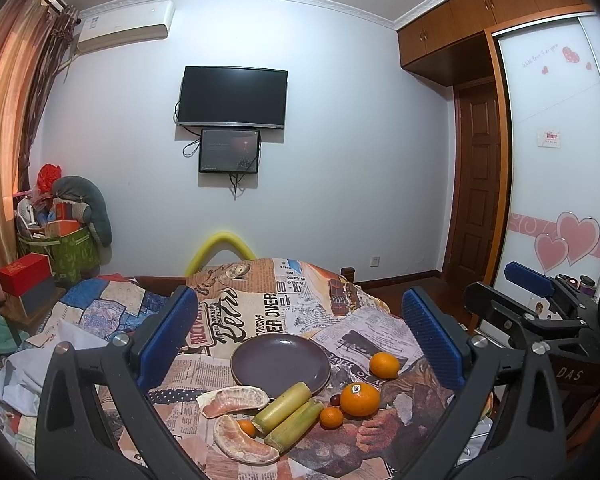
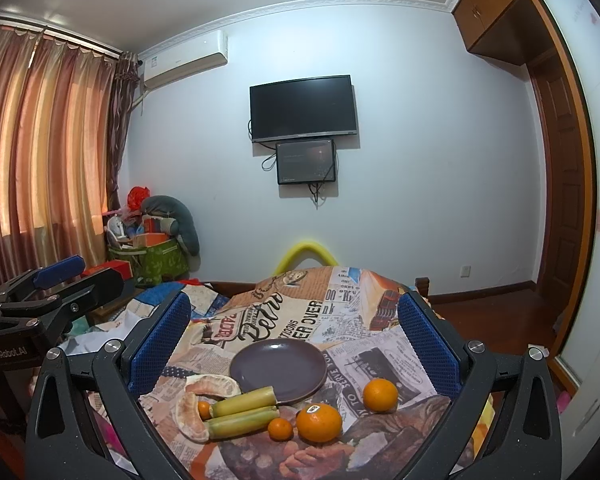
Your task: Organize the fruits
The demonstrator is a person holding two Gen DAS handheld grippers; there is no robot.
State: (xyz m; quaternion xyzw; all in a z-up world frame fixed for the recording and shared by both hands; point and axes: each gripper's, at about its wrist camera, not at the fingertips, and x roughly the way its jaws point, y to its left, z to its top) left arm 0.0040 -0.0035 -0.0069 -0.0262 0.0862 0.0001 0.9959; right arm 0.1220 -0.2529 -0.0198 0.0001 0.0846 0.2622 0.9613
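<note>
Nearest the cameras, the left gripper (image 1: 300, 344) and the right gripper (image 2: 294, 350) both hover above the fruit with their blue-padded jaws spread wide and released, grasping nothing.

Between them, on the newspaper-print cloth (image 1: 236, 320) covering the worktop, lies the fruit. Closest is a peeled pink pomelo segment (image 1: 242, 444), curved, with a tiny orange kumquat (image 1: 246, 427) tucked against its inner side. A second pale pomelo segment (image 1: 232, 400) sits just behind it. Two short green sugarcane pieces (image 1: 290, 414) lie side by side, touching each other; the farther one has its end resting on the rim of the plate. To their right sit a small orange mandarin (image 1: 331, 417), a large orange with a white sticker (image 1: 359, 399) touching or nearly touching it, and a small dark red fruit (image 1: 334, 399) between the cane and the large orange. A medium orange (image 1: 384, 365) stands apart, farther right.

Behind the fruit is a round dark purple ceramic plate (image 1: 280, 360) with nothing in it.

Farther back, a yellow foam tube (image 1: 220, 246) arches over the cloth's far edge. On the white wall hang a black television (image 1: 232, 98) and a smaller dark screen (image 1: 229, 151) directly beneath it. A white air conditioner (image 1: 124, 26) is mounted high at left beside striped orange curtains (image 2: 40, 140).
</note>
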